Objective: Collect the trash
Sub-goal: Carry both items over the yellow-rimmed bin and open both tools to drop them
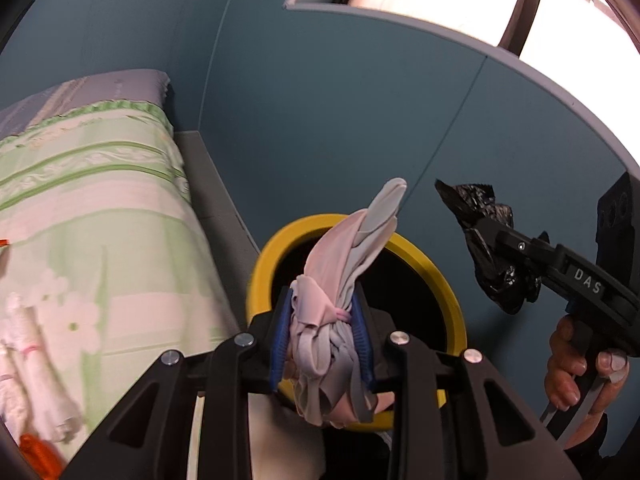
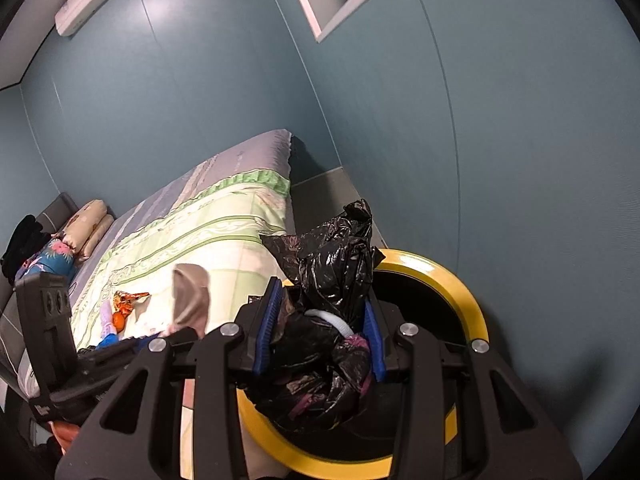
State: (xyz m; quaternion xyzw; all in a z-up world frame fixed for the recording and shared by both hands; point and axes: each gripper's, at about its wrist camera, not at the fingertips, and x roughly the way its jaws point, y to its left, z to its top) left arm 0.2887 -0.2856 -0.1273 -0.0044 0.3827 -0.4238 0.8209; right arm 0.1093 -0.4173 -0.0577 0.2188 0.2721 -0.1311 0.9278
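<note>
Pale cloth wad (image 1: 340, 320): pinkish-grey, bunched between the blue pads (image 1: 279, 340) of the left gripper (image 1: 322, 344), directly above the mouth of the yellow-rimmed bin (image 1: 420, 268). Long axis runs from the jaws up and slightly right, free tail tip near the wall seam. Lower end hangs below the jaws and covers the bin's near rim. In the right wrist view only its tail tip (image 2: 192, 300) shows, beside the left gripper body; the rest is hidden.

Black plastic bag (image 2: 332, 320): crumpled, clamped between the right gripper (image 2: 320, 340) pads, over the same bin (image 2: 452, 280). Top points up and away from the jaws. A white curved piece and some pink bits show inside the folds; can't make out what they are. In the left wrist view the bag (image 1: 484, 252) sits right of the bin rim, held by the right gripper (image 1: 486, 236), with the person's hand (image 1: 580, 368) on the trigger.

Jaws: left closed on the cloth, narrow gap filled by fabric. Right closed on the bag, likewise.

Bin interior is dark, contents unreadable; near rim cut off by gripper bodies in both views.

Bin stands beside the bed (image 2: 208, 220), against the blue wall (image 2: 400, 120). On the bed: orange wrapper (image 2: 128, 300) and white rolled items (image 1: 28, 360), blurred at the frame edge.
</note>
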